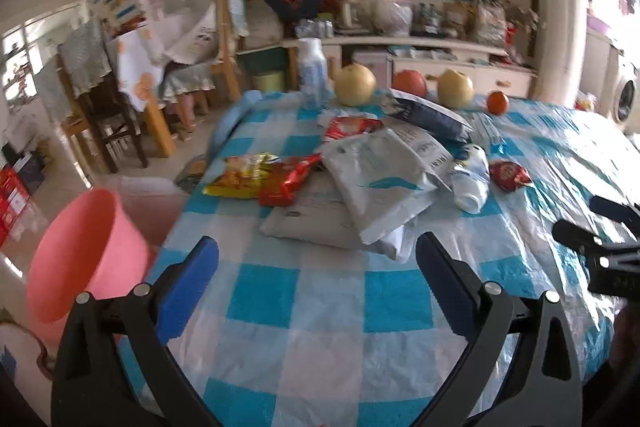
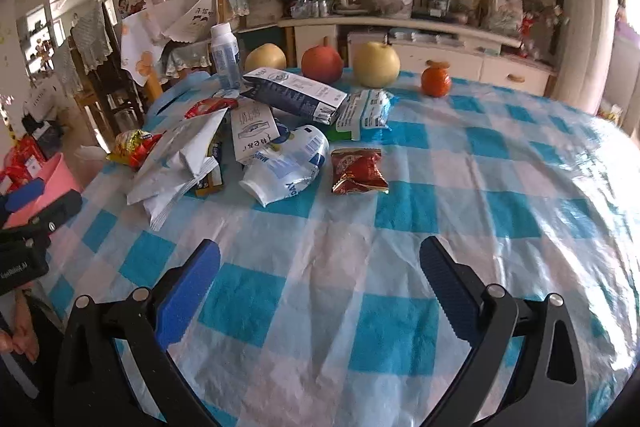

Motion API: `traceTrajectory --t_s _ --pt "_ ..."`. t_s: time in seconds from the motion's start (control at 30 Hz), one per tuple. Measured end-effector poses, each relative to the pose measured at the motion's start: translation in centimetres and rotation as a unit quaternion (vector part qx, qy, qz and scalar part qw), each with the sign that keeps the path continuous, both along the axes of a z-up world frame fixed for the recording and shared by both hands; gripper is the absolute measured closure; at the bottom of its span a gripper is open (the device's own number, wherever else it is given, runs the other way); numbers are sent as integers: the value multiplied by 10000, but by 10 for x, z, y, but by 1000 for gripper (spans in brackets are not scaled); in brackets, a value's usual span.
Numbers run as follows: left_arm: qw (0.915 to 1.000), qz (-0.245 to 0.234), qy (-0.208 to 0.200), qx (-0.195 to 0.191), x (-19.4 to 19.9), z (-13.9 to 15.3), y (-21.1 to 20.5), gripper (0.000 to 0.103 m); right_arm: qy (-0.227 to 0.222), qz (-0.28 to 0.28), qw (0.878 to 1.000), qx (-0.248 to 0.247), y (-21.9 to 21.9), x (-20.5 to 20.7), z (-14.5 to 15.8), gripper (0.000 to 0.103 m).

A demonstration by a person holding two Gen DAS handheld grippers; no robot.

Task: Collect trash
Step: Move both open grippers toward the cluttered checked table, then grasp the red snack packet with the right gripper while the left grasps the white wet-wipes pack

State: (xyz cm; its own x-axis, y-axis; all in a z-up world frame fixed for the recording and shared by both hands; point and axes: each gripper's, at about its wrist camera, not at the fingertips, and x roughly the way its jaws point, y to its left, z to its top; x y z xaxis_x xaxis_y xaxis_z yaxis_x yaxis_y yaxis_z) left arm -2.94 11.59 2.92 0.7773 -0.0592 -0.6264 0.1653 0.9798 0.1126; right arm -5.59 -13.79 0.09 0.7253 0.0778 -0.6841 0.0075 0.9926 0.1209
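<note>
Both grippers open and empty above the table (image 2: 460,163)

Left gripper (image 1: 316,267) and right gripper (image 2: 320,267) are near the wrapper pile (image 2: 224,147); the pink bin (image 1: 84,251) stands beside the table.

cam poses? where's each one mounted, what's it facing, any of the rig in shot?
Left wrist: on the left gripper, near table edge, facing the trash pile, pink bin to its left; its own open fingers show, plus the right gripper at the right edge.
Right wrist: on the right gripper, facing the red packet and fruit; own open fingers, left gripper at left edge.
Shared: checked tablecloth, pile, fruit, TV wall.
</note>
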Motion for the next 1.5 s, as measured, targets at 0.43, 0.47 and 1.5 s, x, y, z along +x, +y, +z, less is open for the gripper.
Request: traceTrajectory --t_s 0.43,0.47,1.5 --pt "9824 -204 1153 -1454 92 -9 -18 4 292 109 9943 1015 -37 58 -15 5" --pt "9798 -149 1251 -1556 100 -10 -20 4 299 97 9942 1032 -39 61 -16 5" --pt "9710 417 1910 -1375 158 -51 -23 32 647 58 9976 -251 -41 110 -39 56"
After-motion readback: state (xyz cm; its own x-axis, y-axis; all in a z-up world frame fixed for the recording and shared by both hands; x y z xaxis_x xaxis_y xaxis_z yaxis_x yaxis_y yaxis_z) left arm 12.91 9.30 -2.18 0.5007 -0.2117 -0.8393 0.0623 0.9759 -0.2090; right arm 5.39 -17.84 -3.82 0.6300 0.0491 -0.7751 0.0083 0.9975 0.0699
